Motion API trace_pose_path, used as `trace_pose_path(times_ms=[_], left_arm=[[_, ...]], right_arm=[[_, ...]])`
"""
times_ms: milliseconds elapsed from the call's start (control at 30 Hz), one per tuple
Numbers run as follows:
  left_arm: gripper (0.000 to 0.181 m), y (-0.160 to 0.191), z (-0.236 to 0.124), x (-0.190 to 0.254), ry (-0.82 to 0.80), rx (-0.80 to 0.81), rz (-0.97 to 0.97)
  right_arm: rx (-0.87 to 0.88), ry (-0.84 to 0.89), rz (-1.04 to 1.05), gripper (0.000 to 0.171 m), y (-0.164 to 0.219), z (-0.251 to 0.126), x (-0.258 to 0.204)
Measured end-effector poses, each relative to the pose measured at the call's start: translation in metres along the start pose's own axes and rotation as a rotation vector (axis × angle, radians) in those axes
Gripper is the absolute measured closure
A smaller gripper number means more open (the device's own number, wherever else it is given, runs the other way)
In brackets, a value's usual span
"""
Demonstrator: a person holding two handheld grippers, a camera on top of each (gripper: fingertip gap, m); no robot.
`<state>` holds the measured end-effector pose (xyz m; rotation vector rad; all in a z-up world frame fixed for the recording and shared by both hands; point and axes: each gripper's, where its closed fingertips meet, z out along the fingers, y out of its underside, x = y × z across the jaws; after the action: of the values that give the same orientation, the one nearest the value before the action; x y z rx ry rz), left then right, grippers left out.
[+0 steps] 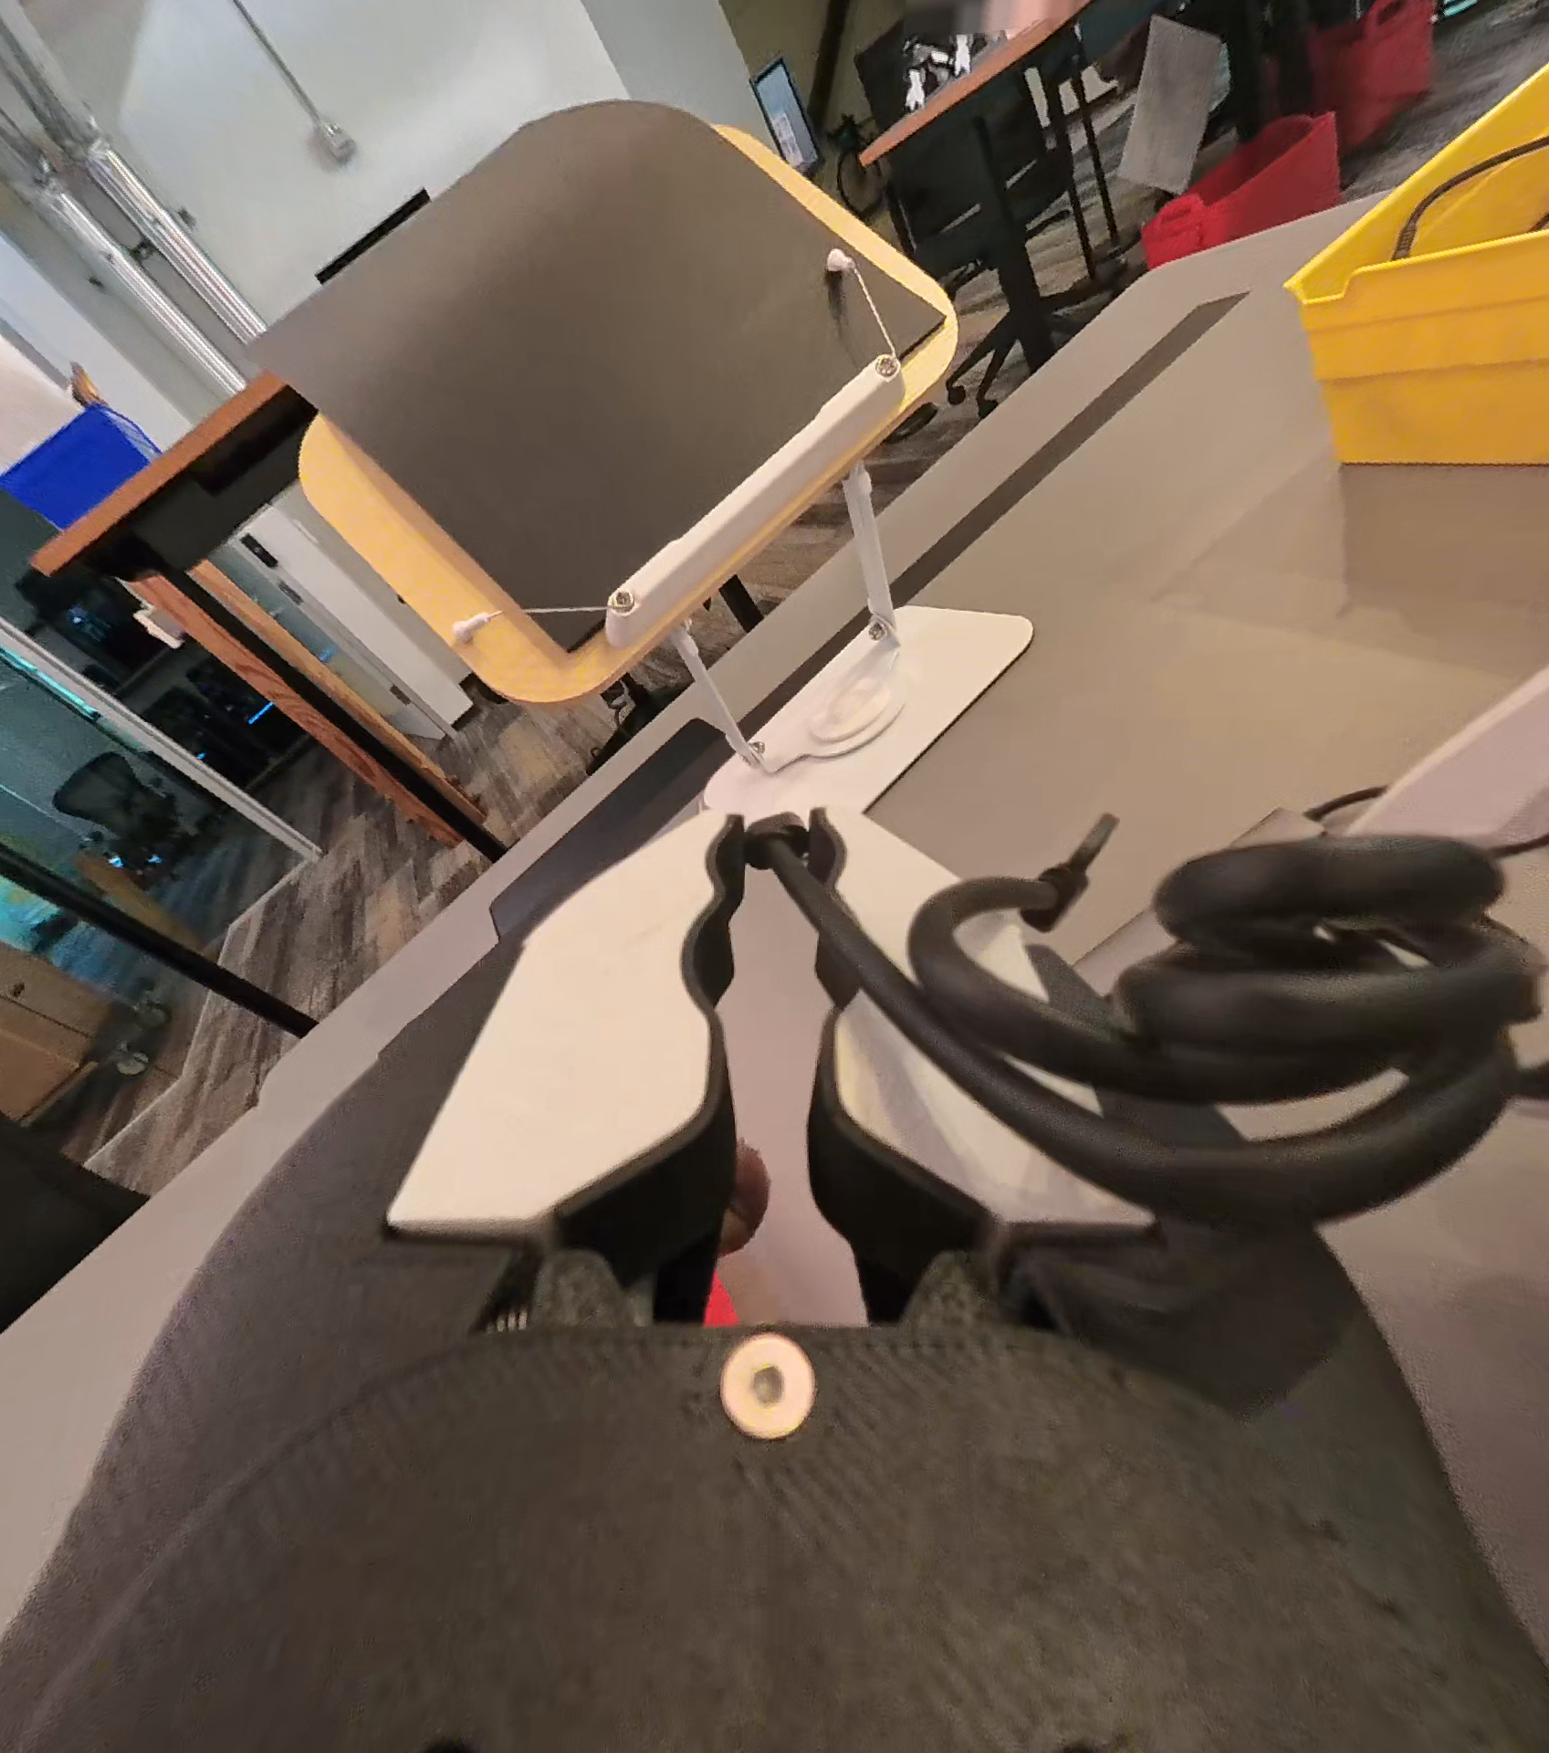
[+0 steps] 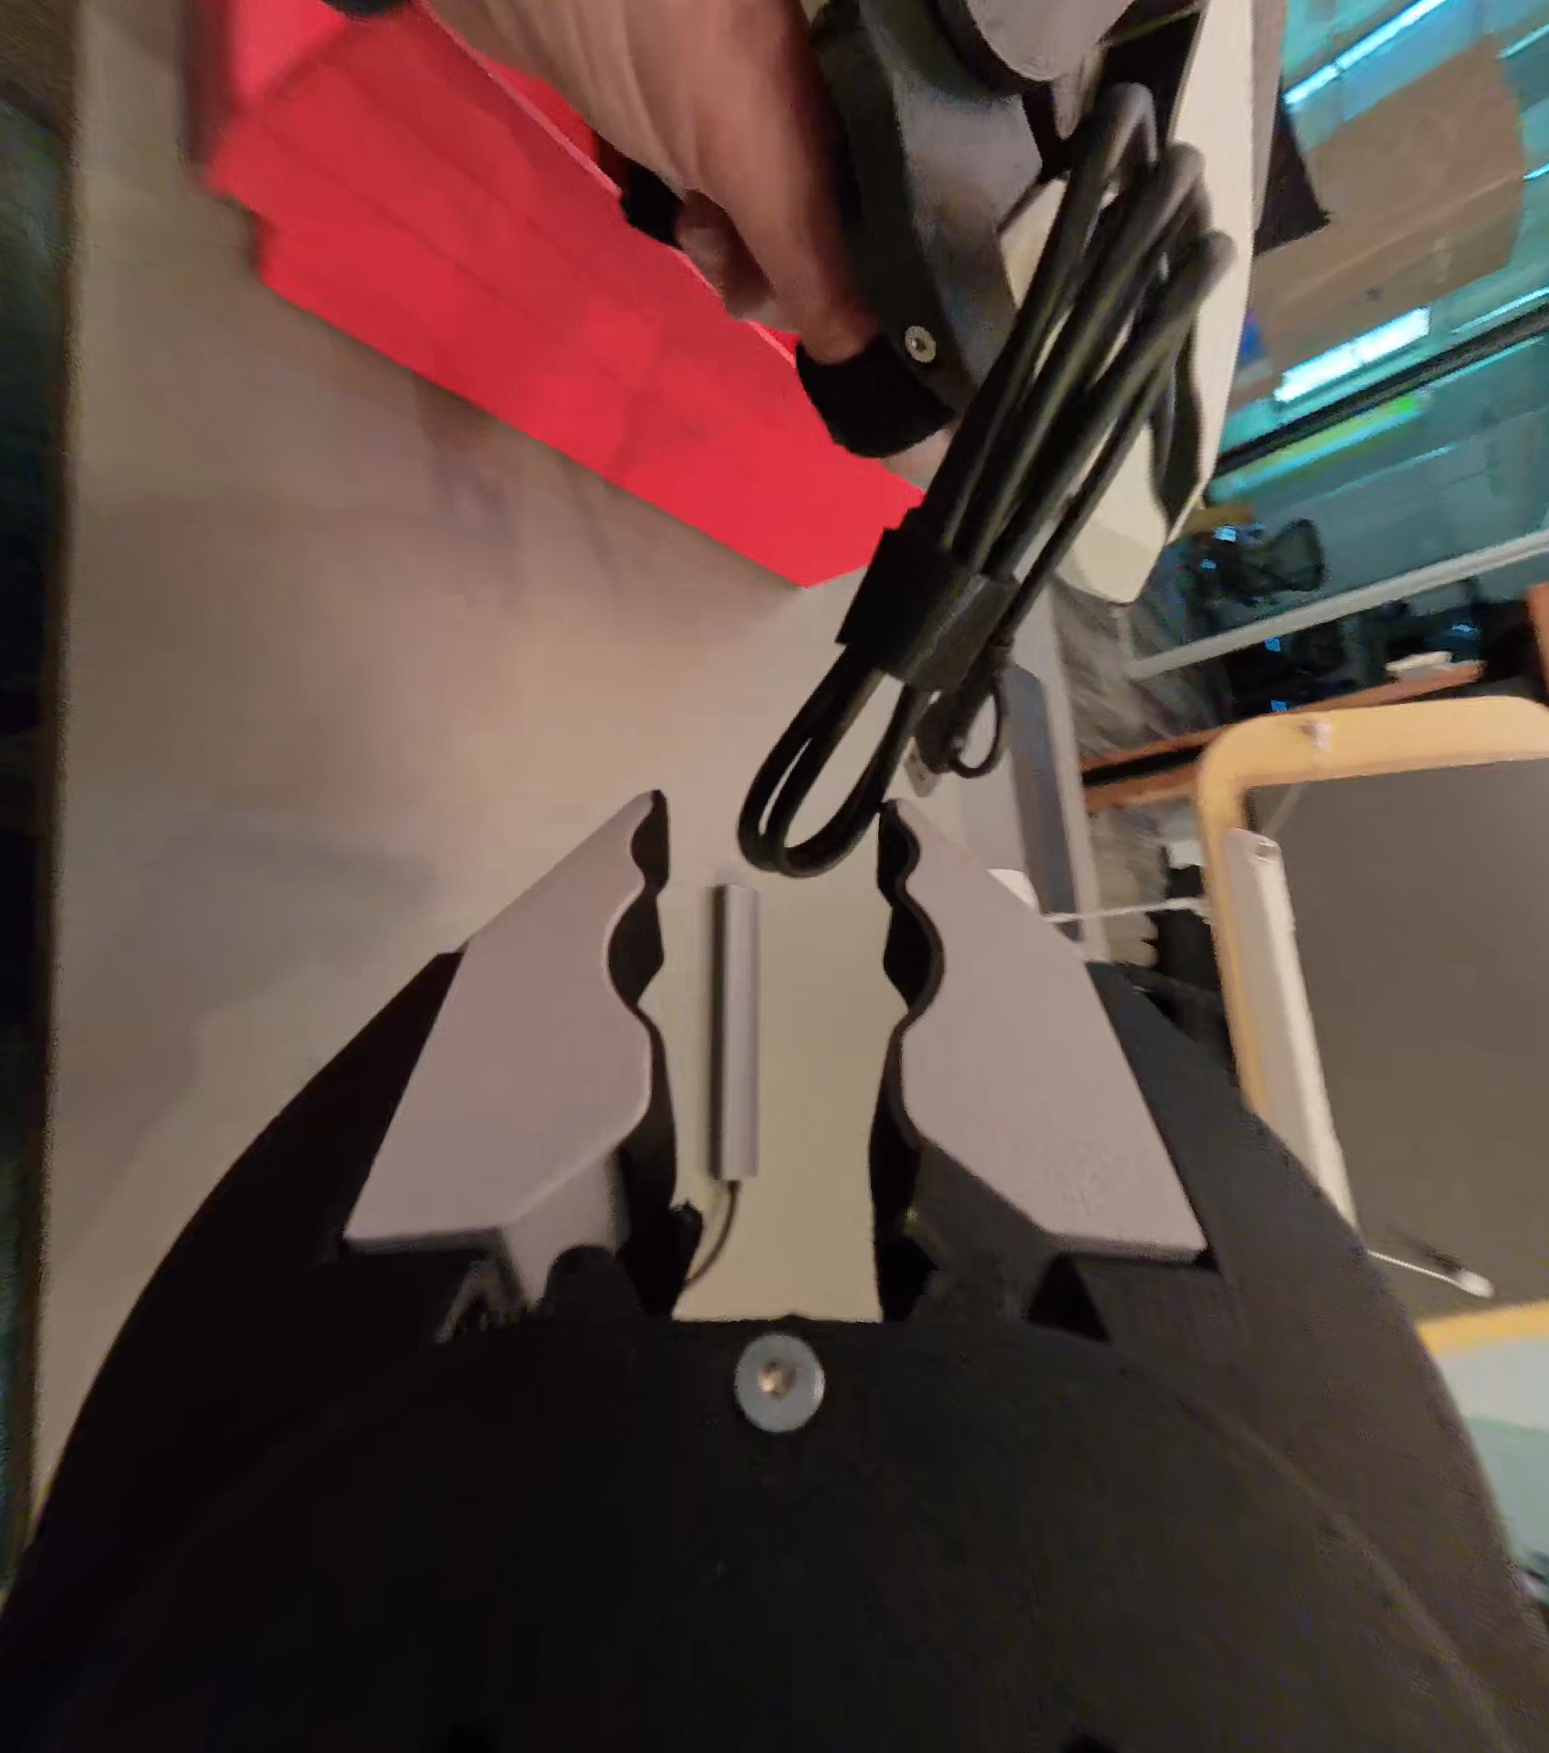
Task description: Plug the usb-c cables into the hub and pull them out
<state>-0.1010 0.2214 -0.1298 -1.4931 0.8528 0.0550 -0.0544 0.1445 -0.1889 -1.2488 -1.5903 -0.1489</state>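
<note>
My left gripper (image 1: 778,835) is shut on the end of a black usb-c cable (image 1: 856,939). The rest of that cable hangs to the right as a coiled, strapped bundle (image 1: 1320,996), above the grey table (image 1: 1225,607). In the right wrist view the same bundle (image 2: 988,569) hangs from the left gripper's housing (image 2: 931,190), which a hand (image 2: 713,123) holds. The bundle's lowest loop is just beyond my right gripper's tips. My right gripper (image 2: 772,844) is open and empty. A slim grey hub (image 2: 734,1034) lies on the table between its fingers, with its thin lead toward the gripper's base.
A white stand holding a dark panel on a wooden board (image 1: 600,379) stands at the table's far edge; it also shows in the right wrist view (image 2: 1434,949). A yellow bin (image 1: 1491,313) with cables sits at the back right. A red box (image 2: 486,322) lies beyond the hub.
</note>
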Motion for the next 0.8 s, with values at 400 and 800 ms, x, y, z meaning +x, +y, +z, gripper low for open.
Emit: trace_pose_path(times_ms=[400,800], left_arm=[[0.169,-0.035,-0.018,0.022,0.179,0.235,0.056],[0.169,-0.05,-0.037,0.062,0.407,0.307,0.164]], right_arm=[[0.383,-0.12,0.487,0.146,0.001,-0.037,0.076],[0.399,-0.063,0.106,0.157,-0.024,-0.011,0.064]])
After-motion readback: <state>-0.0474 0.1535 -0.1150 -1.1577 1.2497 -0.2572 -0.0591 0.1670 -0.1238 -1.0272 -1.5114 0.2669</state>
